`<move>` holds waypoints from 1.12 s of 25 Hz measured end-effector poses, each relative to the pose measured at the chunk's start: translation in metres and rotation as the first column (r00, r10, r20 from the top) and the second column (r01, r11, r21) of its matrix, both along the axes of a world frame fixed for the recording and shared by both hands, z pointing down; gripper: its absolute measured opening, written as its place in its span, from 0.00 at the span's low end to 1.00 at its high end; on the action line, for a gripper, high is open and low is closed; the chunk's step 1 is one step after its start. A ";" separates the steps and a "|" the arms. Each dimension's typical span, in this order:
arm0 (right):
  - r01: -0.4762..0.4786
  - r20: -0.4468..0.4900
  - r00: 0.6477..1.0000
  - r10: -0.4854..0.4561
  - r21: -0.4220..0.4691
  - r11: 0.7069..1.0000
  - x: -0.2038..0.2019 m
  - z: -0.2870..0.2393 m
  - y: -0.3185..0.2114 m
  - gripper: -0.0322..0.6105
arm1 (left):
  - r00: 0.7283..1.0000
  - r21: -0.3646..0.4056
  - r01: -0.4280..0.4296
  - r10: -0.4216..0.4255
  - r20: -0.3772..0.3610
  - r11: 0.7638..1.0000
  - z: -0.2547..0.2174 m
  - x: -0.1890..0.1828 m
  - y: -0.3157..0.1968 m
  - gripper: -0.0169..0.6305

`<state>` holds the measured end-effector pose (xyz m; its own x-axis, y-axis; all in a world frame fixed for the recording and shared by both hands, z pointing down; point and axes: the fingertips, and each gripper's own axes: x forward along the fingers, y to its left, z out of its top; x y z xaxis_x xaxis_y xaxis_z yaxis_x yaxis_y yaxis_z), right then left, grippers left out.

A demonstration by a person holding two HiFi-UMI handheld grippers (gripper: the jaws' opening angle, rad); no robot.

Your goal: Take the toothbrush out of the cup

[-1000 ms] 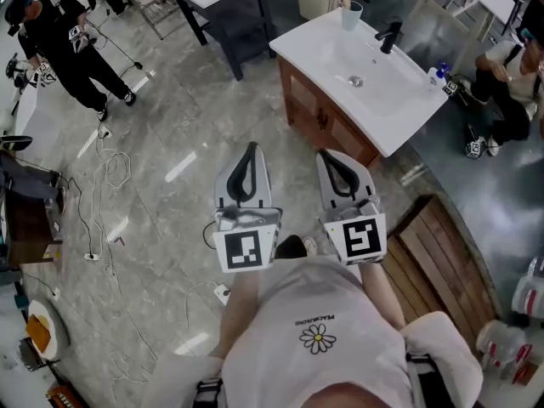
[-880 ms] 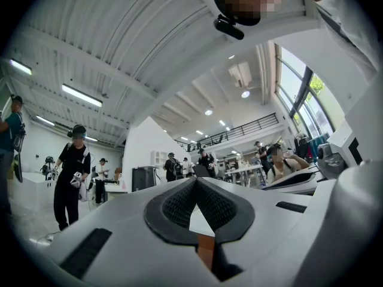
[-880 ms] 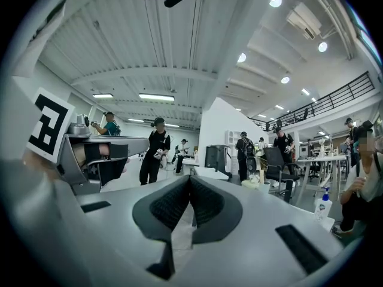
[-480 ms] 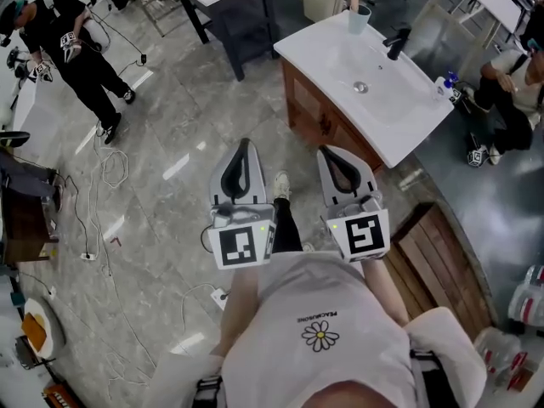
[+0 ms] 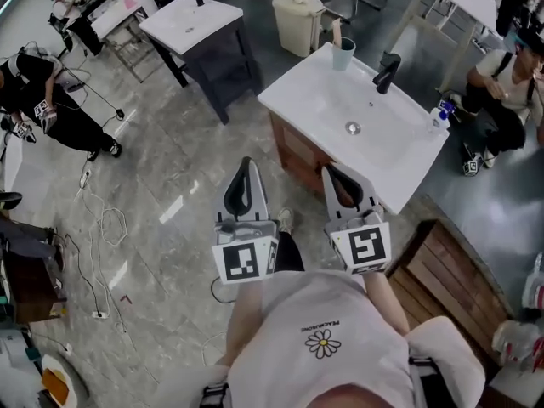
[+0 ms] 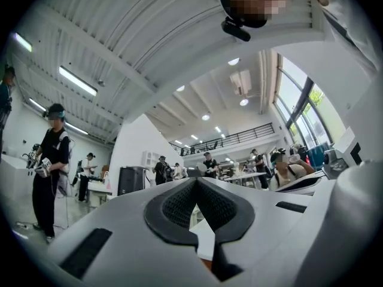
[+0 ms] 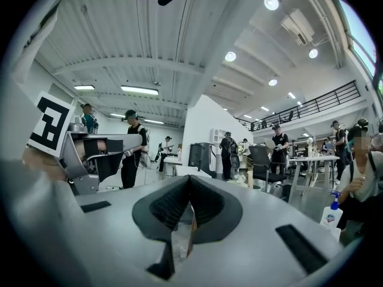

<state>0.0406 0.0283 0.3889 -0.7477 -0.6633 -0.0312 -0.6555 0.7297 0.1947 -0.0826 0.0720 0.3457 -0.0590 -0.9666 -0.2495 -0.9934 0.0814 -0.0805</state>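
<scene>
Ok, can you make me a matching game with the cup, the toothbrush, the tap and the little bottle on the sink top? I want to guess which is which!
Things:
1. cup
2. toothbrush
3. tap
4. bottle

Clues:
A. black all over
B. blue top, at the right-hand corner of the white counter in the head view
C. pale blue-green, on the counter's far corner
D. poking out of the cup's top

Pairs: 1-C, 2-D, 3-A, 4-B
</scene>
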 end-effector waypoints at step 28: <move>-0.273 -0.017 0.962 0.273 -0.032 0.961 -0.120 -0.024 -0.313 0.07 | 0.966 -0.033 -0.252 0.249 -0.075 0.967 -0.018 -0.121 -0.328 0.05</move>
<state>-0.0791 -0.2851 0.3646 -0.5383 -0.8427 0.0031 -0.8283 0.5298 0.1826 -0.2031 -0.2565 0.3281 0.1709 -0.9621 -0.2124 -0.9849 -0.1730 -0.0089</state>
